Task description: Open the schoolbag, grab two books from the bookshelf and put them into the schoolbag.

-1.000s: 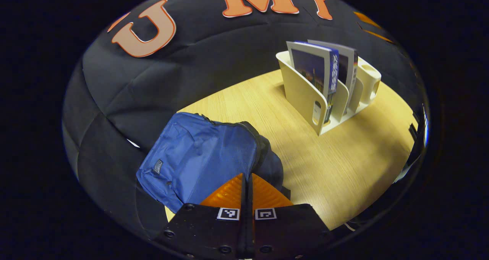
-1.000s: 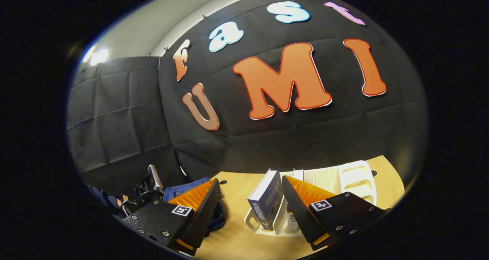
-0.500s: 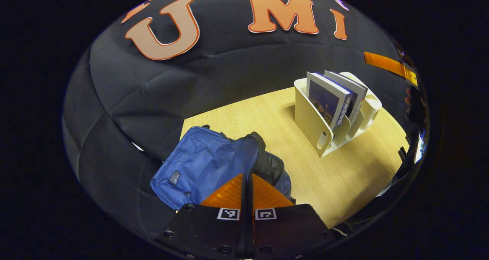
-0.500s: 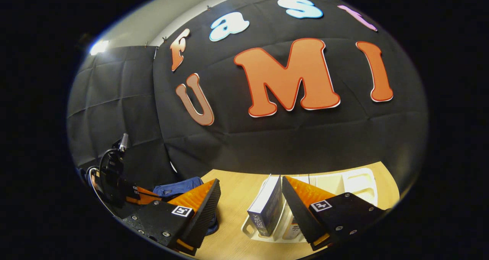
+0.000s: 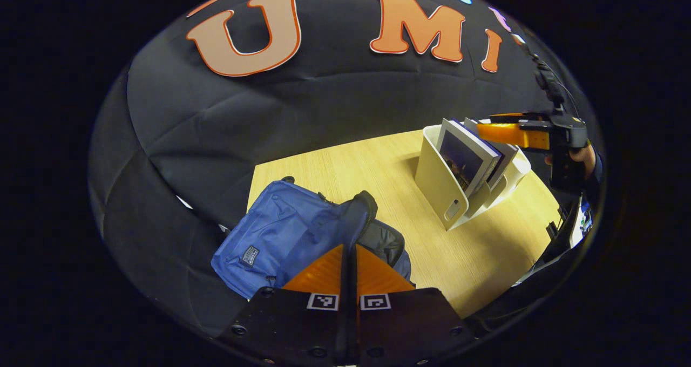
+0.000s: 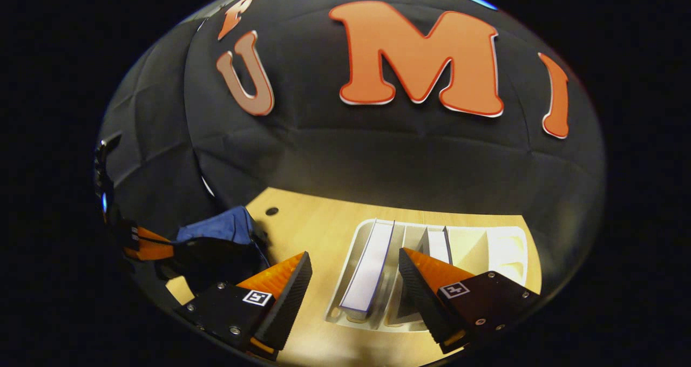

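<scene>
The blue schoolbag (image 5: 286,235) lies at the table's left corner, its flap lifted and the dark inside (image 5: 384,237) showing. My left gripper (image 5: 348,246) is shut at the flap's zipper rim, which runs straight into its fingertips. A white bookshelf (image 5: 434,181) on the right of the table holds two upright books (image 5: 465,159). My right gripper (image 6: 353,260) hovers open above the shelf (image 6: 507,248), looking down on a book's top edge (image 6: 371,267) that lies between its fingers; a second book (image 6: 436,244) is one slot to the right. In the left gripper view, the right gripper (image 5: 510,132) is over the books.
The wooden table (image 5: 372,162) has bare surface between bag and shelf. A small round hole (image 6: 271,211) sits near its back edge. The black cloth wall stands close behind. A hand (image 5: 586,154) holds the right gripper at the table's right end.
My right gripper has moved over the bookshelf and tipped downward, so the books now show from above. My left gripper has risen a little while staying shut, and the bag's opening shows wider.
</scene>
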`<state>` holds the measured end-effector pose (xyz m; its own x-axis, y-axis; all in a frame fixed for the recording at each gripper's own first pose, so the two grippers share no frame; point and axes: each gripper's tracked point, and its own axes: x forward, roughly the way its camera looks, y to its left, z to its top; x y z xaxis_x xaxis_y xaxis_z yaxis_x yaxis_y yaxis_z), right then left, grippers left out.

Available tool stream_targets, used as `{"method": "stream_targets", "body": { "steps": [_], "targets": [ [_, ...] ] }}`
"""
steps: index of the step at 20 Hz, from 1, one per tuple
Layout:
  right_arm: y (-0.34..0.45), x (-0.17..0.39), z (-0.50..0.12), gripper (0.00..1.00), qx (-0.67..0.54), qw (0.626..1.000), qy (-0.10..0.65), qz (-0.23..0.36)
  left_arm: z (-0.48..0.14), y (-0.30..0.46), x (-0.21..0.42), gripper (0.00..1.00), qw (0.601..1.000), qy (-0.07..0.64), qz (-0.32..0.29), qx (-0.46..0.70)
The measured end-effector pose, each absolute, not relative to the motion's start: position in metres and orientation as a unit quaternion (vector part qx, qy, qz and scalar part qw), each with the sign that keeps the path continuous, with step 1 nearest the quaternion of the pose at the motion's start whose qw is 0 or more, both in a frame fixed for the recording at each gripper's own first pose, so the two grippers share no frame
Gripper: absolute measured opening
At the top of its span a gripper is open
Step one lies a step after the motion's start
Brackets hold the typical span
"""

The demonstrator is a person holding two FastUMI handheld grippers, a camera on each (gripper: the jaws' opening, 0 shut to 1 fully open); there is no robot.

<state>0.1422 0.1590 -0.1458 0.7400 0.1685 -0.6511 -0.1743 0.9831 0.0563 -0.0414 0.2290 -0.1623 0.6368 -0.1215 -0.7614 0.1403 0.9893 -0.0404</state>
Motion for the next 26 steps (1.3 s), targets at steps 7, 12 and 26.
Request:
{"method": "stream_targets", "body": {
  "steps": [7, 12, 26],
  "targets": [
    [0.17, 0.164, -0.199, 0.97, -0.024, 0.893, 0.446, 0.061, -0.171, 0.228, -0.042, 0.0, 0.909, 0.404, -0.095, -0.03],
    [0.162, 0.174, -0.222, 0.97, 0.002, 0.87, 0.491, 0.043, -0.178, 0.231, -0.044, 0.0, 0.91, 0.4, -0.099, -0.052],
    [0.152, 0.158, -0.25, 0.41, -0.009, 0.803, 0.595, 0.02, -0.187, 0.237, -0.051, 0.01, 0.908, 0.401, -0.09, -0.074]
  ]
}}
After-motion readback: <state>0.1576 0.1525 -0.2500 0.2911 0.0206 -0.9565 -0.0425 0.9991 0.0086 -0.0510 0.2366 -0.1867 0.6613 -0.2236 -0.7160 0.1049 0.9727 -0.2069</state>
